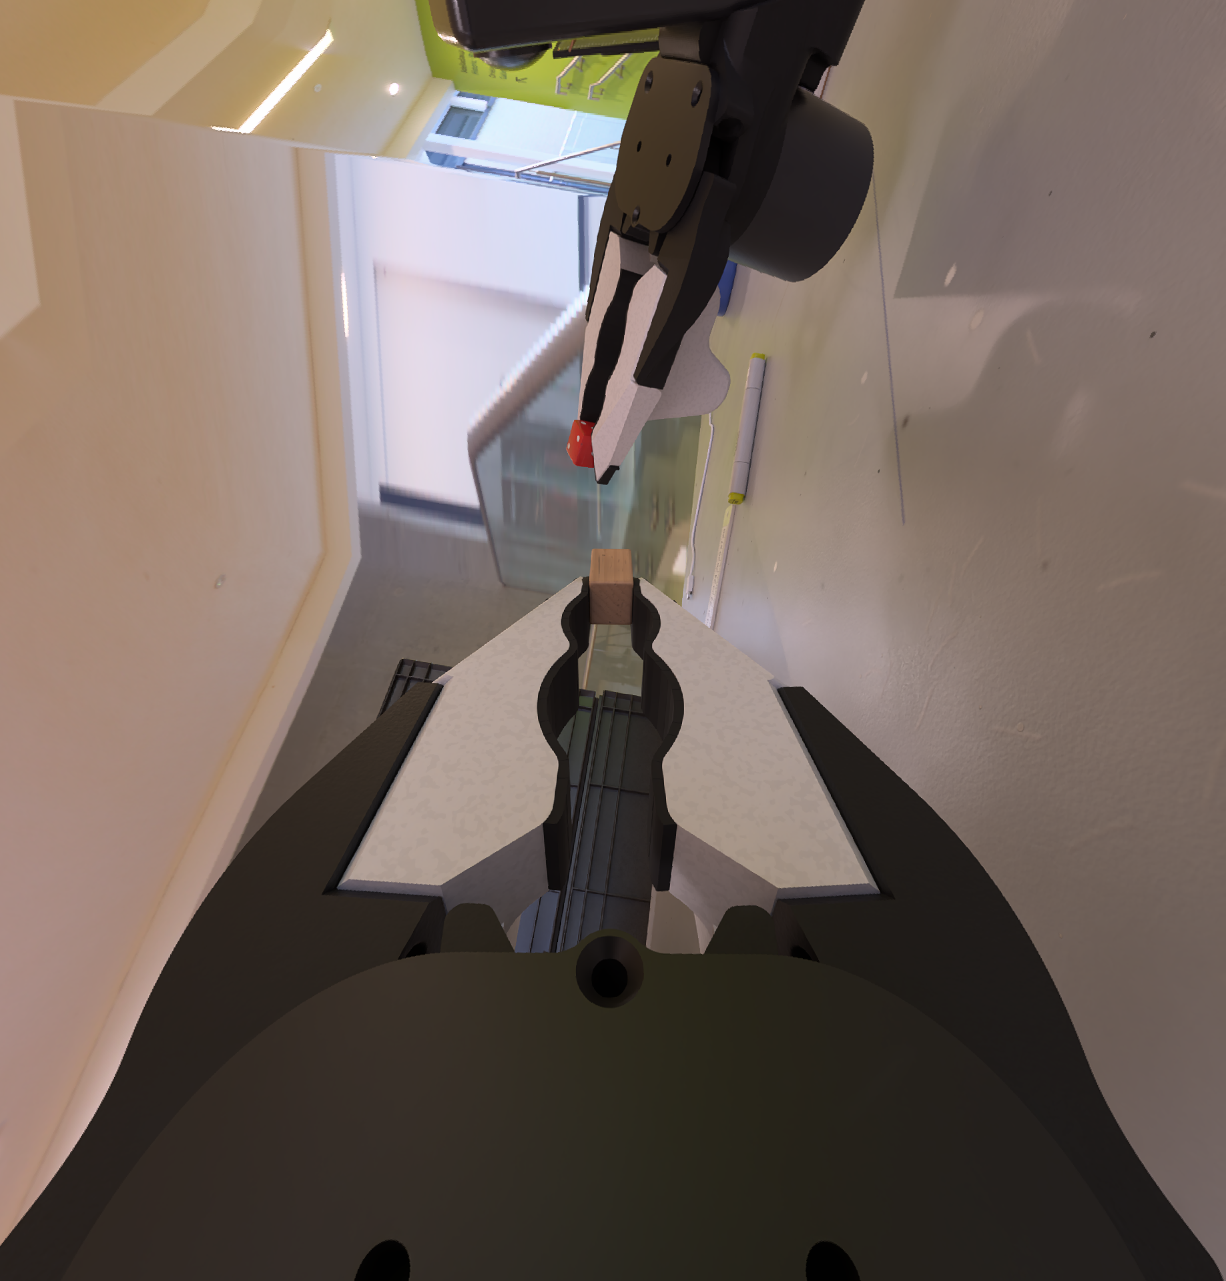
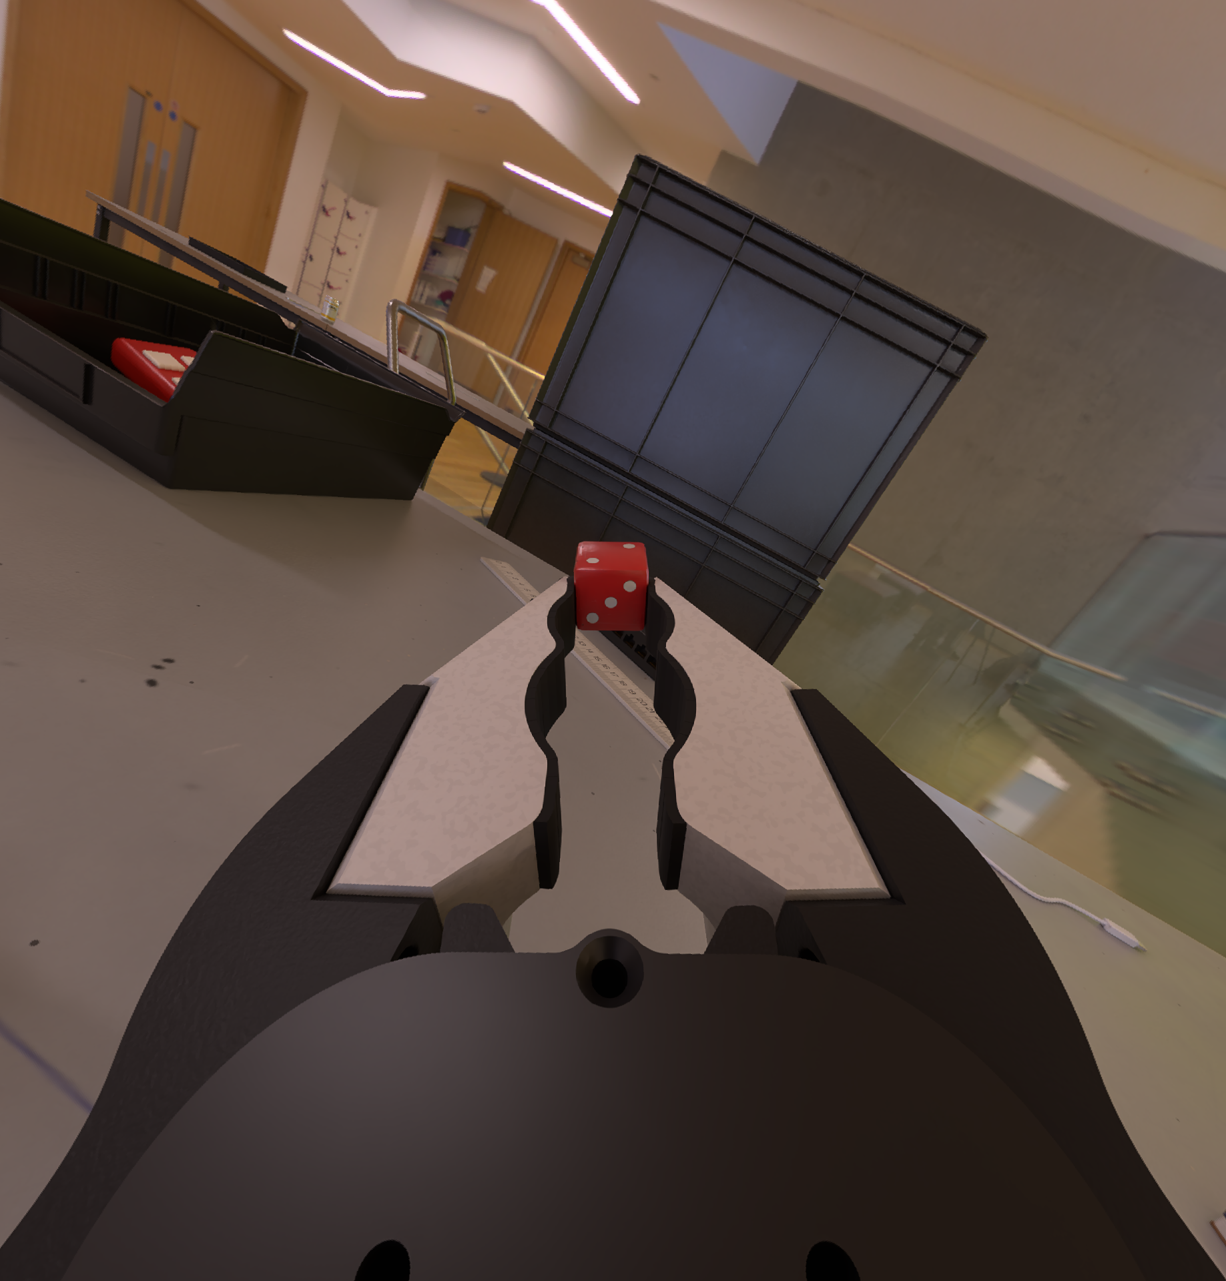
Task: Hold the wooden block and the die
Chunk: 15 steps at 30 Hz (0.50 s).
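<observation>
In the left wrist view, the left claw pinches the wooden block at its fingertips, off the surface; beyond, the right claw grips the red die. In the right wrist view, that claw is closed on the die, above the surface. A low black bin holds a red flat item; a black crate stands behind.

A pale grey surface, speckled with small dark marks, carries a black open bin and two stacked dark crates. Behind them stand tall wooden doors and cream walls, with long strip lights set into a stepped ceiling. A glass balustrade runs along a grey concrete wall. The left wrist view shows a staircase and a lime-green wall panel.
</observation>
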{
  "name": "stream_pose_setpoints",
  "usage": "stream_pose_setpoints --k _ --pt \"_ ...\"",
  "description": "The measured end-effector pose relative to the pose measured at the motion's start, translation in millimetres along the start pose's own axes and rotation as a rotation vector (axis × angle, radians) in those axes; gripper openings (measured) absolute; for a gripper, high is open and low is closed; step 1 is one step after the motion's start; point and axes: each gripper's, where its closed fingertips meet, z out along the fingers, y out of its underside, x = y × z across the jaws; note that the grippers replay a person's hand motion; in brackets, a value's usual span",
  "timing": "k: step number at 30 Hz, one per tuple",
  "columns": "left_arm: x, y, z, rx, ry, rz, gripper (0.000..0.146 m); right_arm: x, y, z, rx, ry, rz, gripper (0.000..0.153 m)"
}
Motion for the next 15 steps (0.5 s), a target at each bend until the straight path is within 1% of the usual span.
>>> stream_pose_setpoints --k 15 --pt "0.4 0.1 -0.1 -0.001 0.003 0.005 0.010 -1.0 0.2 0.1 -0.001 -0.002 -0.004 0.019"
